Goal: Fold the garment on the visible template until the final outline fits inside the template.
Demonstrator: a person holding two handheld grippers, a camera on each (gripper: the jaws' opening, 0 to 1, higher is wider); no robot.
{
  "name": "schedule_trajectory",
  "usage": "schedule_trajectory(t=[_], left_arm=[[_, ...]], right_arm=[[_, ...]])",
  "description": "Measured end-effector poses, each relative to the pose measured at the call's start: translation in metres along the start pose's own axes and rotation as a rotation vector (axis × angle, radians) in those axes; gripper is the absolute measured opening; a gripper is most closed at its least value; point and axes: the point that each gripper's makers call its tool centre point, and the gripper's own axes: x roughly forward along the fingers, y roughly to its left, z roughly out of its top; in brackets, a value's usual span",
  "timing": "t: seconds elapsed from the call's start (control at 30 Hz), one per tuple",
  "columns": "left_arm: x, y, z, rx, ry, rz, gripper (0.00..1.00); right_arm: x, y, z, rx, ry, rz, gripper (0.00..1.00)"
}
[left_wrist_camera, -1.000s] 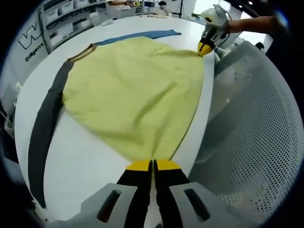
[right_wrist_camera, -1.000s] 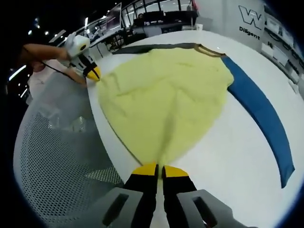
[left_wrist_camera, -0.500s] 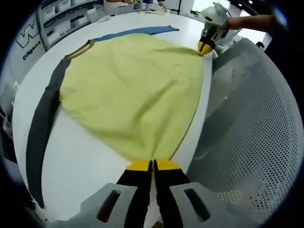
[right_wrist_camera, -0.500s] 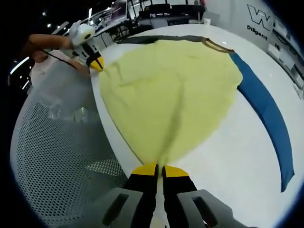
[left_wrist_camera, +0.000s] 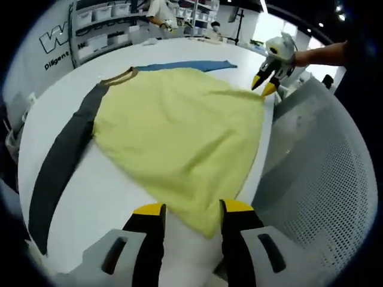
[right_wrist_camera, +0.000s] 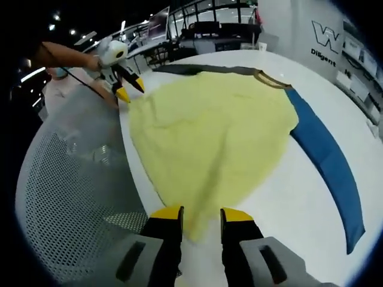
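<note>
While both jaws gape, the garment [left_wrist_camera: 179, 137] corner lies between the left gripper [left_wrist_camera: 193, 209].

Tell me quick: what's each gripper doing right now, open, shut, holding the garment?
Left gripper: open, jaws apart over the hem of the yellow garment, holding nothing.
Right gripper: open, jaws either side of the hem corner, holding nothing.

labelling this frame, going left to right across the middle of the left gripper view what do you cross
dark grey sleeve → yellow body of the garment → white table edge → white perforated chair back
</note>
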Motion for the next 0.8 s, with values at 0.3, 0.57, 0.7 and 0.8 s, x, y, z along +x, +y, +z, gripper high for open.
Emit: schedule_trajectory(t=[0.3, 0.57, 0.7, 0.8], left_arm=[[0.019, -0.024, 0.001, 0.006, 0.013, -0.077, 0.31], [0.015, -0.020, -0.013, -0.013, 0.053, -0.080, 0.30], [0.014, -0.020, -0.013, -0.023, 0.060, -0.085, 0.30], [0.016, -0.016, 0.009, 0.015, -0.009, -0.054, 0.30]], right_arm=[[0.023, 0.018, 0.005, -0.019, -0.016, 0.070, 0.30], [0.016, 0.017, -0.013, -0.024, 0.008, 0.070, 0.37], [0.013, 0.017, -0.016, -0.012, 0.013, 0.069, 0.38], [0.013, 0.018, -0.009, -0.014, -0.004, 0.061, 0.40]])
